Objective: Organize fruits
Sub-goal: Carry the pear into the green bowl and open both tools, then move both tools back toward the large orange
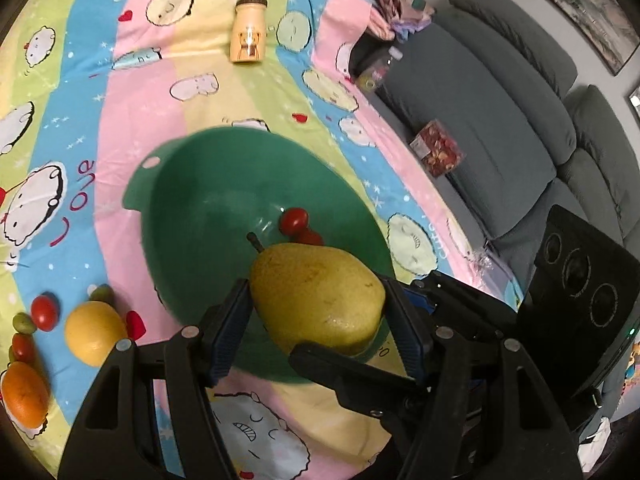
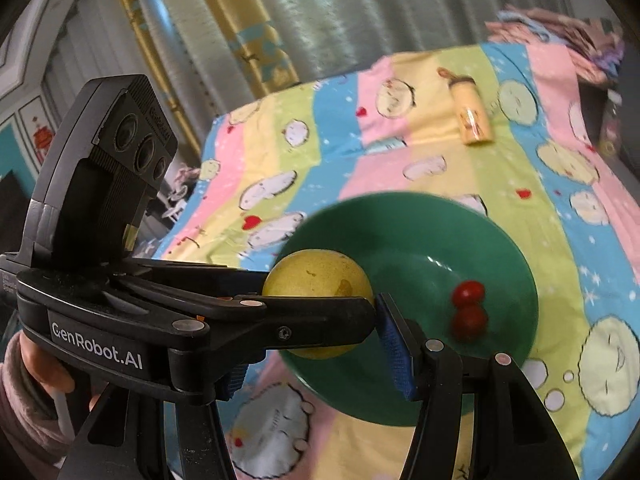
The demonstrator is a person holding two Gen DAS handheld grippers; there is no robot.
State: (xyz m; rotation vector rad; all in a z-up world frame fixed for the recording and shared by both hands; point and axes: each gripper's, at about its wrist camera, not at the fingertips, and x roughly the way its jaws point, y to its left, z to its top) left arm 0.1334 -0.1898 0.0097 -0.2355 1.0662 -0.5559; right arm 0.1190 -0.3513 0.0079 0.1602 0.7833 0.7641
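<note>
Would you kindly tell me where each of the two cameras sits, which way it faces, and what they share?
Left wrist: sits on the left gripper, looking down along its fingers, which clamp the pear above the green bowl; no body part shows.
Right wrist: sits on the right gripper, facing across the bed towards the curtains; a hand and sleeve hold the left gripper.
Shared: pear, bowl, two cherry tomatoes, yellow bottle.

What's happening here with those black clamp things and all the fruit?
A person is sorting fruit with two hand-held grippers. Both grippers grip one yellow-green pear between them, the left gripper and the right gripper pinching it from different sides, above the green bowl. Two small red tomatoes already lie in the bowl. A lemon, an orange and more small fruit wait on the patterned cloth.
</note>
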